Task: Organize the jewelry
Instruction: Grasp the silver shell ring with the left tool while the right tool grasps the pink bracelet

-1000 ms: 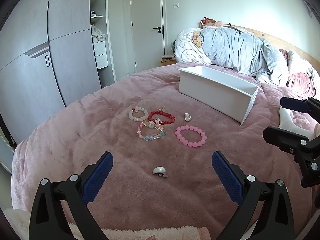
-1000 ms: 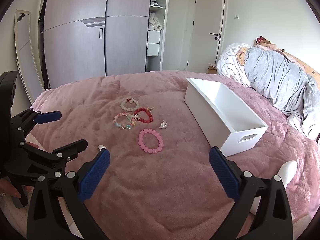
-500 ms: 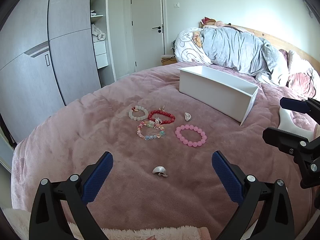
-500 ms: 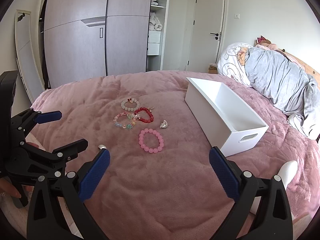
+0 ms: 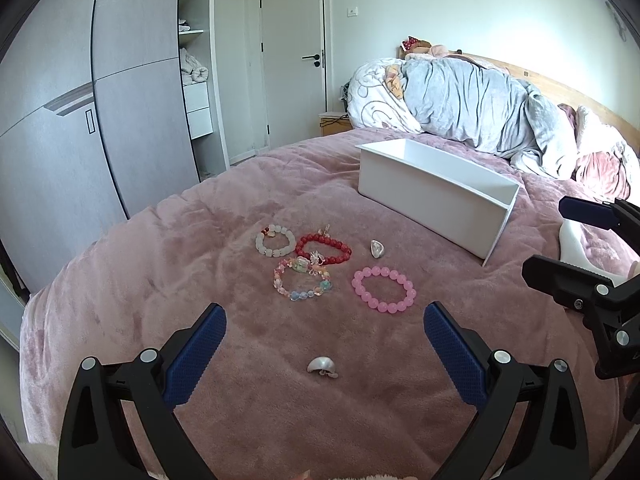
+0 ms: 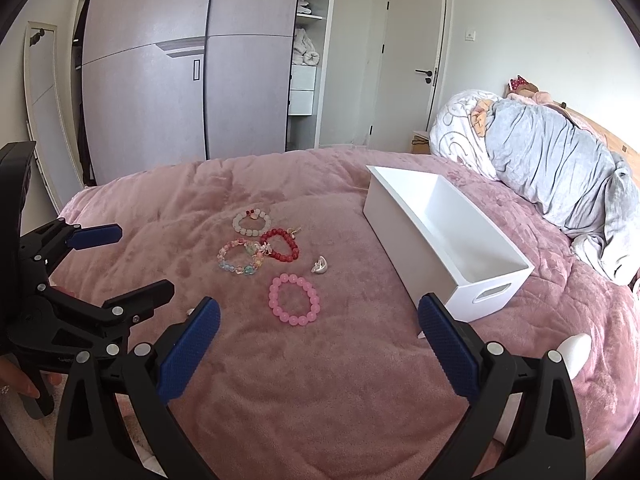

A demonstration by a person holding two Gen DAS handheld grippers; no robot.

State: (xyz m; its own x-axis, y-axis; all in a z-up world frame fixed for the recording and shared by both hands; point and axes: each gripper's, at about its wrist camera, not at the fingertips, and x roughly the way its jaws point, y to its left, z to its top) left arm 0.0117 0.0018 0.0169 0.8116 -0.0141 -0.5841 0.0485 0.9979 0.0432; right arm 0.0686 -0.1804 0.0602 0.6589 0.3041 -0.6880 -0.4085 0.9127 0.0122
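Observation:
On the pink bedspread lie a white bead bracelet [image 5: 275, 239], a red bead bracelet [image 5: 323, 249], a pastel mixed bracelet [image 5: 303, 284], a pink bead bracelet [image 5: 383, 289] and two silver pieces, one by the bin [image 5: 377, 248] and one nearer [image 5: 322, 366]. An open white bin [image 5: 434, 196] stands beyond them. My left gripper [image 5: 324, 354] is open and empty, just above the near silver piece. My right gripper [image 6: 318, 348] is open and empty, short of the pink bracelet [image 6: 294, 299], with the bin [image 6: 444, 240] to its right.
A rumpled grey duvet and pillows [image 5: 472, 108] lie past the bin by the wooden headboard. Grey wardrobes [image 6: 160, 92] and a white door [image 6: 412, 76] stand beyond the bed's far edge. A white object [image 6: 574, 354] lies at the right.

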